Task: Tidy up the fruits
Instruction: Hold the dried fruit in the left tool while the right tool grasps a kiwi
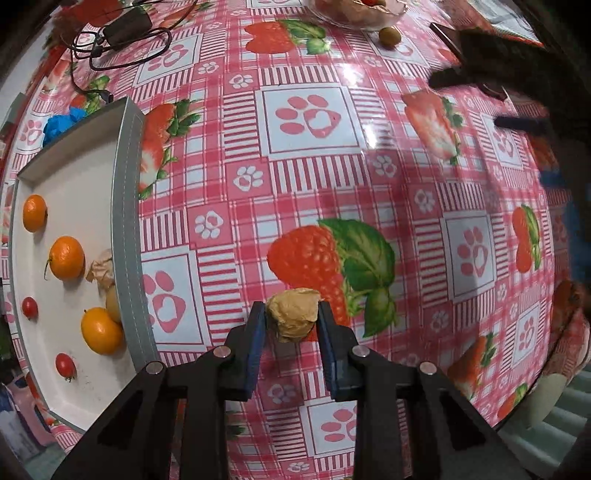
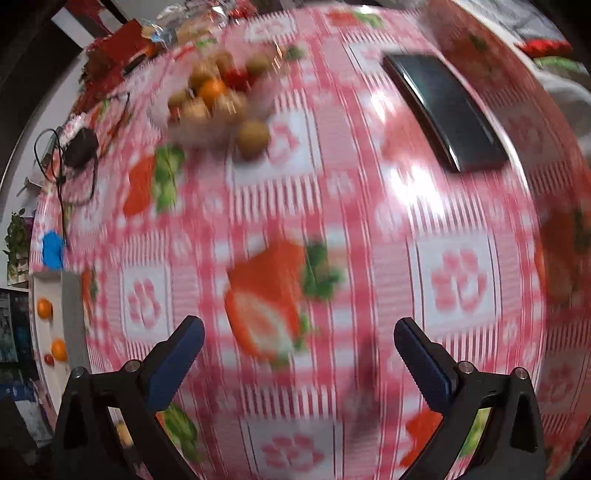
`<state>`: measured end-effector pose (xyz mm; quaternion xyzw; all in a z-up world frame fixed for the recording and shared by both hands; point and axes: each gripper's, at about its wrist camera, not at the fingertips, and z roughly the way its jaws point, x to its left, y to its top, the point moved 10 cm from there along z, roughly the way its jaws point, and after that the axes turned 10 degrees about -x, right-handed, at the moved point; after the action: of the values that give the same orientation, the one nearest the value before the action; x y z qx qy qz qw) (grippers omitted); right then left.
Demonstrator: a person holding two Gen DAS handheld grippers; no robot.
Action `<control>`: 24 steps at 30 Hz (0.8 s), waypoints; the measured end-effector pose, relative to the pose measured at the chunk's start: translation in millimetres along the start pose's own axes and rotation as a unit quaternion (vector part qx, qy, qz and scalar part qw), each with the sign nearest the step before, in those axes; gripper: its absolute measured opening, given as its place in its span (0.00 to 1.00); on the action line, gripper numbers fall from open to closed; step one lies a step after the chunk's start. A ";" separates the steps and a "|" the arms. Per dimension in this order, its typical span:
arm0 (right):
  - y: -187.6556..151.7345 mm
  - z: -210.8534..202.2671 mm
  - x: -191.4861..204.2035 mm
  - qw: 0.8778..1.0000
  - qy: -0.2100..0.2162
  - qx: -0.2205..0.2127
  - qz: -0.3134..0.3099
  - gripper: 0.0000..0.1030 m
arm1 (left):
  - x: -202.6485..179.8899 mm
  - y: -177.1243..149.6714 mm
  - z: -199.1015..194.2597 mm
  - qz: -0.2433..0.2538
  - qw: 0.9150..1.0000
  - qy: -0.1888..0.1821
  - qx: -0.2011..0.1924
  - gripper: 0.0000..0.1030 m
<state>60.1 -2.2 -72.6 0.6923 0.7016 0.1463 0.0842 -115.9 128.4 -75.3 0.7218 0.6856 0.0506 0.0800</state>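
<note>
My left gripper is shut on a tan papery husked fruit, held over the strawberry-print tablecloth. A white tray with a grey rim lies to its left, holding three oranges, two cherry tomatoes and another husked fruit. My right gripper is open and empty above the cloth; its view is blurred. A clear bowl of mixed fruits stands far ahead of it, with a loose greenish fruit beside the bowl. That loose fruit also shows in the left wrist view.
A black phone lies at the right of the table. A black charger with cables and a blue crumpled object sit at the far left. The other gripper appears as a dark blurred shape at upper right.
</note>
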 end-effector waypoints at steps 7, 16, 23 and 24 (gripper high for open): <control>68.0 19.7 24.9 0.996 -0.013 -0.041 -0.082 1.00 | 9.5 27.0 0.8 -0.020 1.000 0.000 0.004 0.30; 80.8 52.0 44.6 0.992 0.000 -0.025 -0.123 0.86 | 14.0 24.9 3.0 -0.049 0.999 0.005 0.016 0.30; 82.1 61.3 57.0 0.992 0.012 -0.034 -0.125 0.69 | 19.7 25.9 2.3 -0.061 0.998 0.017 0.017 0.30; 81.4 63.3 58.5 0.992 0.015 -0.029 -0.125 0.65 | 17.9 25.2 4.2 -0.063 0.998 0.019 0.017 0.30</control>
<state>155.9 61.6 -101.1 0.5937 0.7794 0.1658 0.1115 -89.4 144.9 -75.5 0.6777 0.7315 0.0475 0.0577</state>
